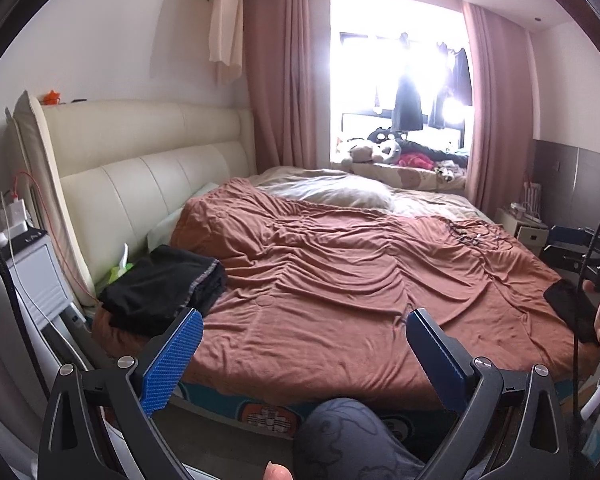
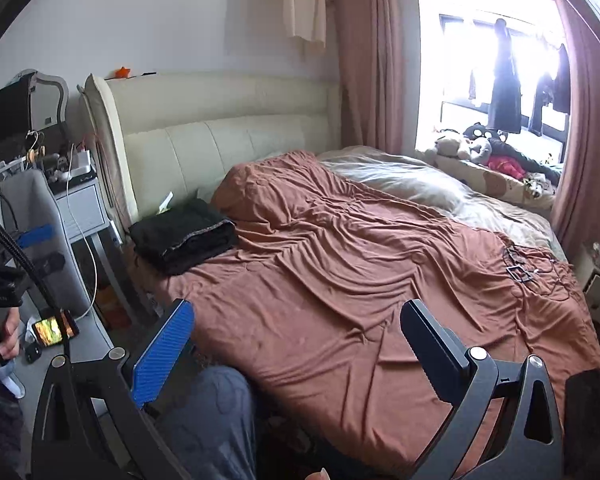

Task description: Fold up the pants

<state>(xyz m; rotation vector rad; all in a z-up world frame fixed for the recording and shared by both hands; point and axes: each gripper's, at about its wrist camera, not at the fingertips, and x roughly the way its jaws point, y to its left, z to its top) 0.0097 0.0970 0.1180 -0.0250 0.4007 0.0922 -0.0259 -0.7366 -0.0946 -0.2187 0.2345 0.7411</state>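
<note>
Both our claws hang wide and empty over the near edge of the bed (image 1: 340, 280): the left claw (image 1: 304, 356) and the right claw (image 2: 296, 352) each show blue pads spread well apart with nothing between them. The dark pants (image 1: 164, 288) lie in a bundled, roughly folded stack at about ten o'clock from us, on the brown cover near the headboard (image 1: 148, 152).

We judge the step in hand is reaching for them. To do it well, we should swing both claws toward ten o'clock, come down low over the stack, and pinch the waistband edge at two well-separated spots, taking pants cloth only and not the wrinkled cover beneath.
</note>
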